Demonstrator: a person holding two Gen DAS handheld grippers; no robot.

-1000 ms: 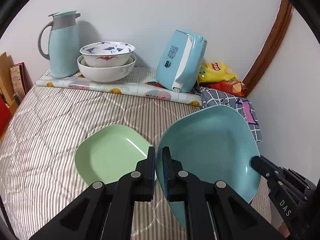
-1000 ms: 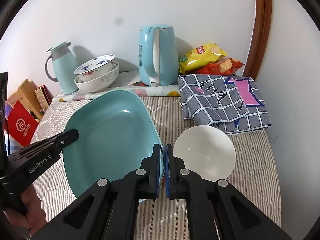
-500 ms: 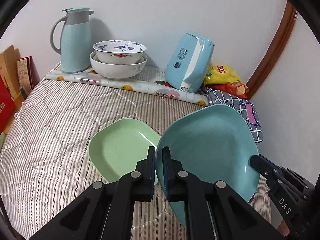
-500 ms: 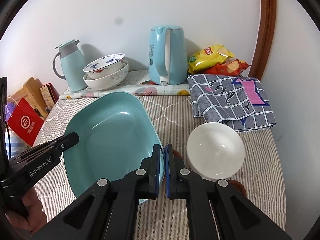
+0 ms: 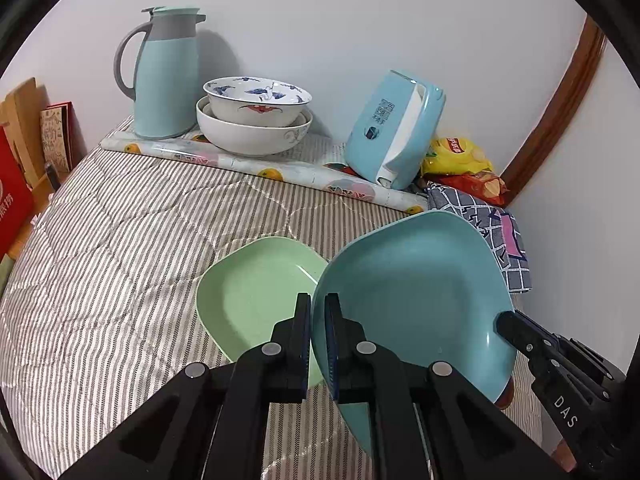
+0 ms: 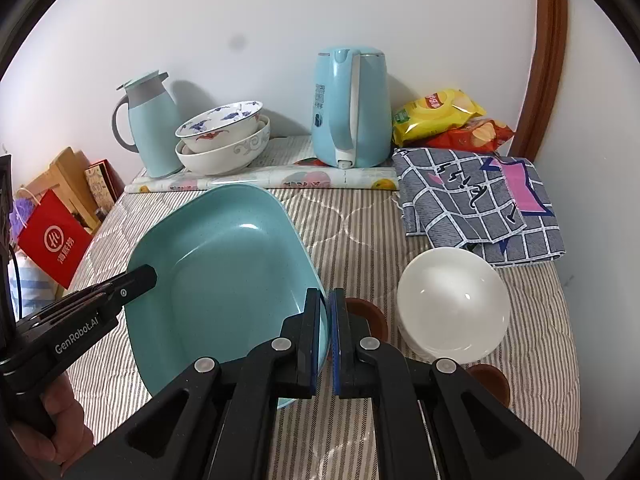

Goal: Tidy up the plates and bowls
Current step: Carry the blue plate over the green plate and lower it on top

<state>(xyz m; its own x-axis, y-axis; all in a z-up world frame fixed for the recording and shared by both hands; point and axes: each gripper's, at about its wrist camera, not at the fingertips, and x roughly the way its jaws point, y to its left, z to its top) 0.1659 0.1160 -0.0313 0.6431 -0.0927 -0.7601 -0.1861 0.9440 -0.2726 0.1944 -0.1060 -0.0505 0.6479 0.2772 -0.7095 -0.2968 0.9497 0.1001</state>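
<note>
Left wrist view: you have both the left tool (image 5: 318,320) and right tool (image 6: 327,320) clenched on the teal plate's (image 5: 412,296) rim, so next lower it squarely onto the green plate (image 5: 256,296).

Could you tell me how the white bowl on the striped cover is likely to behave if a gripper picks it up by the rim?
The white bowl looks glossy, so its rim would probably be slippery between flat pads. It looks like glazed ceramic, likely heavy for its size and breakable if dropped. It appears to sit on a stack, on a soft striped cover, so it may rock when nudged.
</note>
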